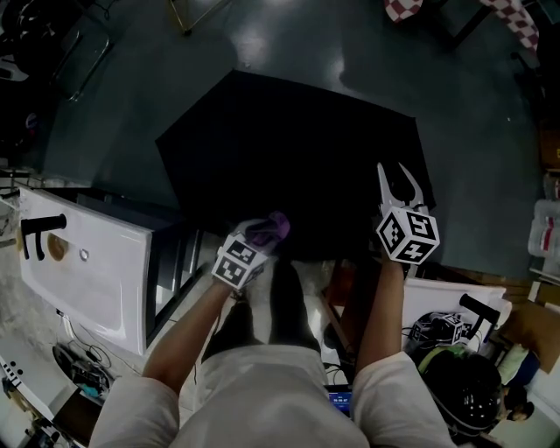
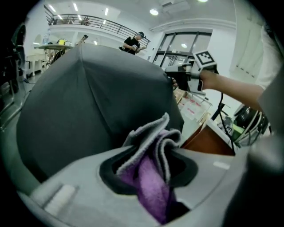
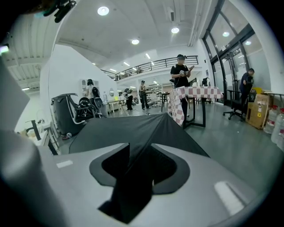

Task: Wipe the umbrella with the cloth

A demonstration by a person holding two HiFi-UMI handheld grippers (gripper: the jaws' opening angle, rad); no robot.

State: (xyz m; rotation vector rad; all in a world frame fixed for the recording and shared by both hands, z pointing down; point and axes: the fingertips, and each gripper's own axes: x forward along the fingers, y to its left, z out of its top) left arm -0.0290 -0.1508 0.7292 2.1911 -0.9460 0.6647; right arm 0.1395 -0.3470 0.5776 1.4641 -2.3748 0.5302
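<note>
Left gripper [image 1: 255, 238], lower centre: jaws clamped on crumpled purple cloth [image 1: 271, 229] at near edge of open black umbrella [image 1: 289, 149]. Right gripper [image 1: 399, 185], right of centre: jaws wide, raised fold of umbrella canopy between them. Umbrella spread mid-frame over grey floor [image 1: 262, 44].

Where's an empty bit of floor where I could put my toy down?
The grey floor past the umbrella, up to the checkered table, is bare. Crowded: the white cabinet on the left, helmets on the right.
</note>
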